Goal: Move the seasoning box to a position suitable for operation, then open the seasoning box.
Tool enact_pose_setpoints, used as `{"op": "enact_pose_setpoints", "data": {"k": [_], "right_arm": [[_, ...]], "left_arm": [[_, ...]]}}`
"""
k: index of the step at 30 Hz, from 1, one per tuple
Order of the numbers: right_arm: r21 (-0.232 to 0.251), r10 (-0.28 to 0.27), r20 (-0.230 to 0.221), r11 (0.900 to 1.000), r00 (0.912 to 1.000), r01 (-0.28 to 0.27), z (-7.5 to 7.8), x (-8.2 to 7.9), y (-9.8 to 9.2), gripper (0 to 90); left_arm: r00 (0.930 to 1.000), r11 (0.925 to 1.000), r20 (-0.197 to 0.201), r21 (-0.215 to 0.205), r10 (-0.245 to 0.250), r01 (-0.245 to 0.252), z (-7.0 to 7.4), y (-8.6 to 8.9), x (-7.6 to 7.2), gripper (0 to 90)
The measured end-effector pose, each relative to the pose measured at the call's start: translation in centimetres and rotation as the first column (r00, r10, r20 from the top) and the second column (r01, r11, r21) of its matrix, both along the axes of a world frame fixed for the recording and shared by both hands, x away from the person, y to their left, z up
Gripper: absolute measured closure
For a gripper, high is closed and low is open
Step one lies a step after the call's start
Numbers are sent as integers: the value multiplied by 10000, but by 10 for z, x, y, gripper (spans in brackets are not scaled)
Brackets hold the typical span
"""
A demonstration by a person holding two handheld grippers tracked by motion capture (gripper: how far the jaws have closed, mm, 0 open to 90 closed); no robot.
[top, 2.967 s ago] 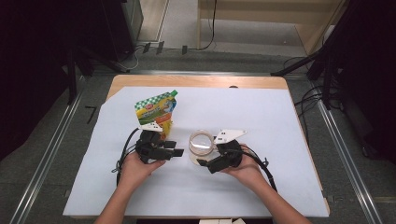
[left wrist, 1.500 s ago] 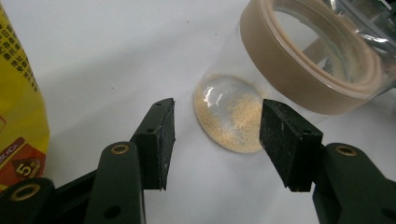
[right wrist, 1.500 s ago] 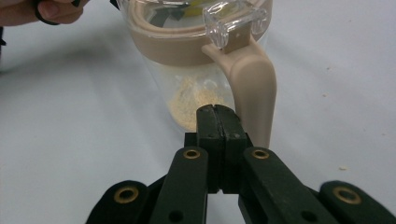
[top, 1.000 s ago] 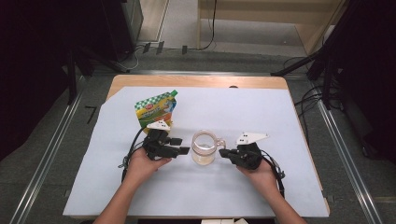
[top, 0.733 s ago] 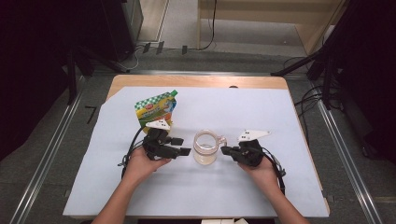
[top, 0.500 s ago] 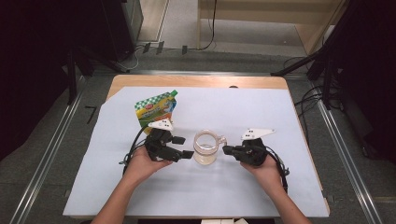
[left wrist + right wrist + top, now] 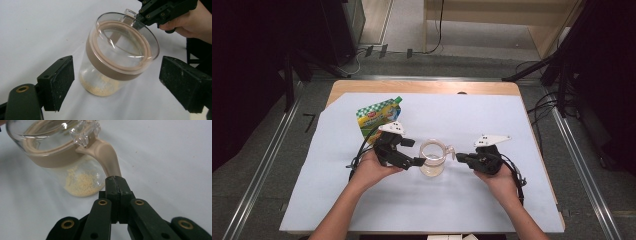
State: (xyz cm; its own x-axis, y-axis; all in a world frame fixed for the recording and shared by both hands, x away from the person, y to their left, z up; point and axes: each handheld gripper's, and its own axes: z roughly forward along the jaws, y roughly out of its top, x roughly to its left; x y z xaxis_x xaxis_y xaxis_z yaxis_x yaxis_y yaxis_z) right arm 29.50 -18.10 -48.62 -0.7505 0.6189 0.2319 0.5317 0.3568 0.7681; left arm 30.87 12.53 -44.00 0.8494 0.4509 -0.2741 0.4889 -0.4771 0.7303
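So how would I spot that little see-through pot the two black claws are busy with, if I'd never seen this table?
Start at the white sheet covering the table and look between the person's two hands. There stands the clear glass jar, with a tan band under its rim, a tan handle and pale grains at the bottom. The only neighbour is a flat green-and-yellow pouch.

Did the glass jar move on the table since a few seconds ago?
Yes. The glass jar slid toward the person's right, further from the green pouch, judged in the high view. The right gripper holds its handle.
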Motion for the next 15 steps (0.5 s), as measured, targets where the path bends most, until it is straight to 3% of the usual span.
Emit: {"op": "enact_pose_setpoints", "data": {"k": [2, 5, 10, 13, 15], "right_arm": [[-179, -101, 122, 9998, 9999, 103, 0, 0, 2, 900], [-52, -105, 92, 9999, 9999, 106, 0, 2, 1, 900], [37, -174, 14, 9998, 9998, 174, -1, 3, 1, 900], [27, -198, 22, 9998, 9998, 198, -1, 3, 2, 900], [46, -199, 6, 9998, 9998, 199, -1, 3, 2, 900]], "left_arm": [[10000, 9999, -59, 129, -35, 36, -2, -5, 1, 126], [9996, 9996, -61, 110, -267, 267, -6, -12, 2, 106], [9981, 9987, 492, 368, -362, 344, -9, -24, 0, 86], [9987, 9973, 356, 651, -369, 345, -13, -32, 2, 88], [9988, 9978, 372, 588, -321, 299, -15, -35, 3, 81]]}}
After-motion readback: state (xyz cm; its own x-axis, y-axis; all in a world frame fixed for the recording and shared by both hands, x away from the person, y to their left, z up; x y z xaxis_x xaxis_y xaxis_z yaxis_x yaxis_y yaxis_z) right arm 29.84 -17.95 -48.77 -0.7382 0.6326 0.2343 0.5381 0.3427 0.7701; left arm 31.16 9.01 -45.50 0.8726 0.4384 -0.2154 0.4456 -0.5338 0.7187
